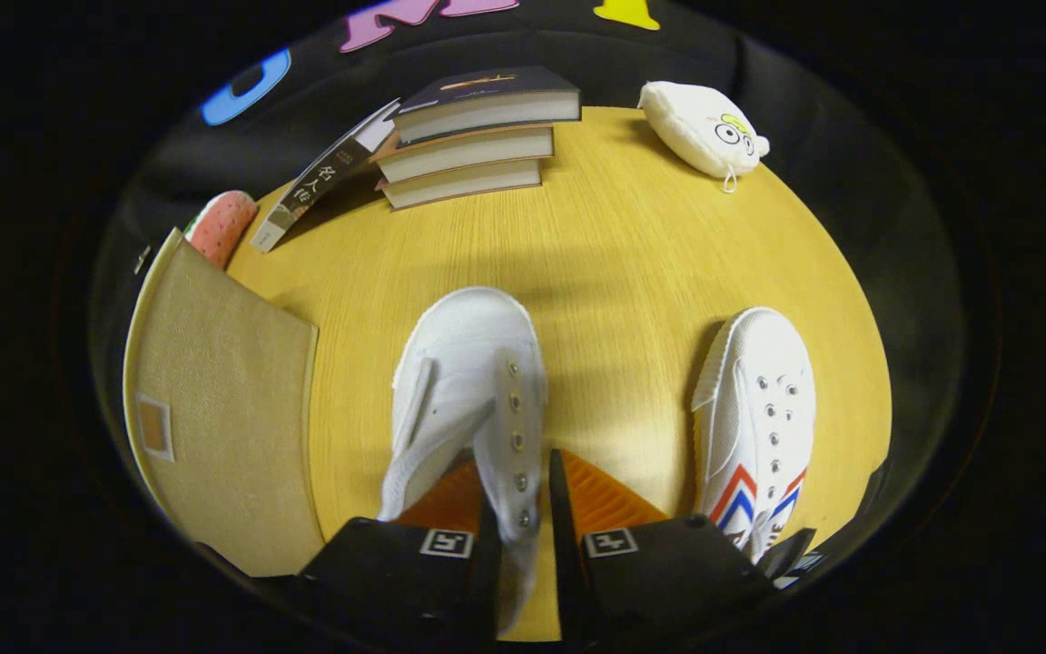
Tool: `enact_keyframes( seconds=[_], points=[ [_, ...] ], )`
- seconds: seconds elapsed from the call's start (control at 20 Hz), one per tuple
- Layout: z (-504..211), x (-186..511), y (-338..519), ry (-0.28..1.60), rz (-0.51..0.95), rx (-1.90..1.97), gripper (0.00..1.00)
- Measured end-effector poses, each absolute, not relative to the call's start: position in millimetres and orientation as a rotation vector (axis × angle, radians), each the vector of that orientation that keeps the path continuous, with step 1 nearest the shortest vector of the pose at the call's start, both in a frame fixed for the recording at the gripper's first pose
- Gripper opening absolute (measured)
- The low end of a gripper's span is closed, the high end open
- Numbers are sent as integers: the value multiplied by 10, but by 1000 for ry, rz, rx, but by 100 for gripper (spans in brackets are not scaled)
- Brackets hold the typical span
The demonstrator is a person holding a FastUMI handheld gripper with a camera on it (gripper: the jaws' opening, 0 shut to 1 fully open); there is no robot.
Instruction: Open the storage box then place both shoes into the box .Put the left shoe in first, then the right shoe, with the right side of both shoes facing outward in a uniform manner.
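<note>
Round wooden tabletop (632, 263) is seen with a wide bare stretch across its middle, between the shoes and the far edge. Stack of books (473, 136) is set at the far edge, one more book (323, 177) leaned against it; a white plush toy (703, 127) sits at the far right edge, a pink item (219, 225) at the far left edge. Beige storage box (214, 400) is placed along the left edge, lid closed. Gripper (523, 509) is narrowed, its fingers clamped on the eyelet flap of the plain white shoe (473, 381), toe pointed away. Striped shoe (759, 418) is laid near the right edge, apart from the fingers
</note>
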State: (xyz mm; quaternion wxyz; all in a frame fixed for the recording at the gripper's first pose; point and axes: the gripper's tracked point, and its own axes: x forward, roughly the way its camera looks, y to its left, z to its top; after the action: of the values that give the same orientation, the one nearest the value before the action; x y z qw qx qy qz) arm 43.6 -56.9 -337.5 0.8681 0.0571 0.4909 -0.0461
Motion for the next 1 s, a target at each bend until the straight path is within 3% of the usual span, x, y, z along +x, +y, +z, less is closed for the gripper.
enact_keyframes(
  seconds=[0.1,0.2,0.5,1.0],
  points=[
    [-3373,436,-596,1015,-107,99,15],
    [-3374,426,-595,1013,-94,150,7],
    [-3131,300,-482,1003,-125,308,5],
    [-1659,186,-29,855,-118,439,5]
  ],
)
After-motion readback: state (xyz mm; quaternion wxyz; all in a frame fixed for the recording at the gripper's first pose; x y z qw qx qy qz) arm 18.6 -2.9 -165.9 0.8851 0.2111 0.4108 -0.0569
